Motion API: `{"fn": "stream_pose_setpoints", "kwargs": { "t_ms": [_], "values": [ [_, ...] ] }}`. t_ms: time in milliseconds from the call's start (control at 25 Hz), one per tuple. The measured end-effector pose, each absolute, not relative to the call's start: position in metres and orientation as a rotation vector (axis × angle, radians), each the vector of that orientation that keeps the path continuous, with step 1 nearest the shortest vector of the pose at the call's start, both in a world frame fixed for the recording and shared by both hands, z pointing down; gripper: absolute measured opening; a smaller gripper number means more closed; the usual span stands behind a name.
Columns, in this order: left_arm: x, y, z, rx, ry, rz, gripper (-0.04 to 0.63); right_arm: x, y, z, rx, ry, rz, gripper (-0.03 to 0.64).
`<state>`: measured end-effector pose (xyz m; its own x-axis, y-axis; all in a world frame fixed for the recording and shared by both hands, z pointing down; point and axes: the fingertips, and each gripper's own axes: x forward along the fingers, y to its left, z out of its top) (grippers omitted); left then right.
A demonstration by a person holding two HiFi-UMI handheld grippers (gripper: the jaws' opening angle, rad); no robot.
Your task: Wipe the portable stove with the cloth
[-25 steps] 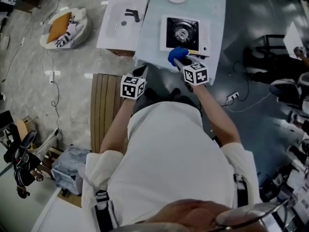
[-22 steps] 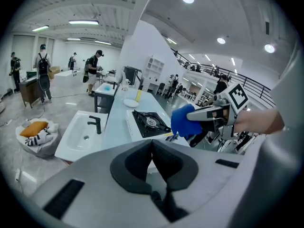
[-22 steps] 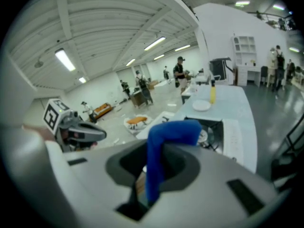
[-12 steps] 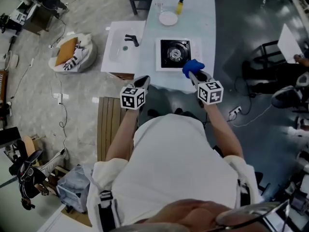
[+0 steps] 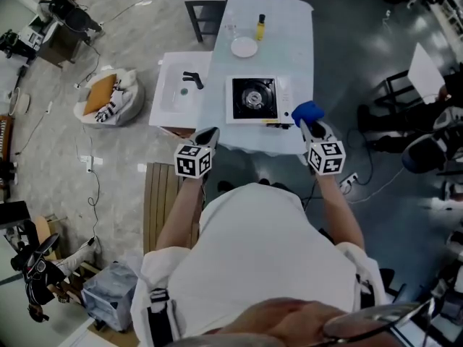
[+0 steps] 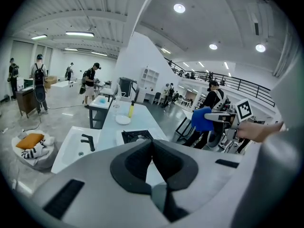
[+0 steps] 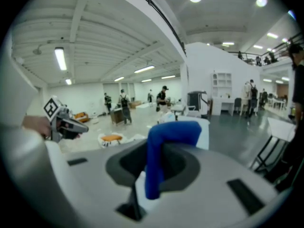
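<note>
The portable stove [image 5: 252, 98], white with a black burner top, sits on the pale blue table [image 5: 289, 35]. My right gripper [image 5: 309, 125] is shut on a blue cloth [image 5: 307, 111], held in the air just right of the stove near the table's front right corner. In the right gripper view the cloth [image 7: 164, 146] stands up from between the closed jaws of the right gripper [image 7: 153, 172]. My left gripper [image 5: 208, 134] hovers off the table's front left corner, shut and empty. In the left gripper view the left gripper [image 6: 152, 145] points towards the stove [image 6: 137, 137] and the cloth [image 6: 203, 119].
Beyond the stove stand a white plate [image 5: 244, 47], a yellow bottle [image 5: 260, 27] and a glass [image 5: 231, 31]. A white sink unit [image 5: 179, 89] adjoins the table's left side. A slatted wooden bench [image 5: 160, 194] is at my left, dark chairs [image 5: 405, 96] at the right.
The cloth in my right gripper has moved from the stove's front edge to the right of the stove. Both grippers have drawn back from the table, and the view has pulled away.
</note>
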<state>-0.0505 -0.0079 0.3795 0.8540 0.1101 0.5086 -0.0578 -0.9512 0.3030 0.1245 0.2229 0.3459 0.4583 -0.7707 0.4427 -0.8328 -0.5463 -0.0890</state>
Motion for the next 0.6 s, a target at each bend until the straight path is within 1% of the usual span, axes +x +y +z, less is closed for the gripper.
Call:
{"fn": "stream_pose_setpoints", "kwargs": {
  "t_ms": [360,600],
  "values": [
    [-0.052,-0.019,0.341,2.792,0.025,0.724,0.032,0.145,0.248,0.292,2.601,-1.362,0.479,0.081],
    [-0.045,-0.025,0.315,2.85,0.024,0.656,0.032,0.148,0.251,0.273,2.611,-1.36,0.371,0.081]
  ]
}}
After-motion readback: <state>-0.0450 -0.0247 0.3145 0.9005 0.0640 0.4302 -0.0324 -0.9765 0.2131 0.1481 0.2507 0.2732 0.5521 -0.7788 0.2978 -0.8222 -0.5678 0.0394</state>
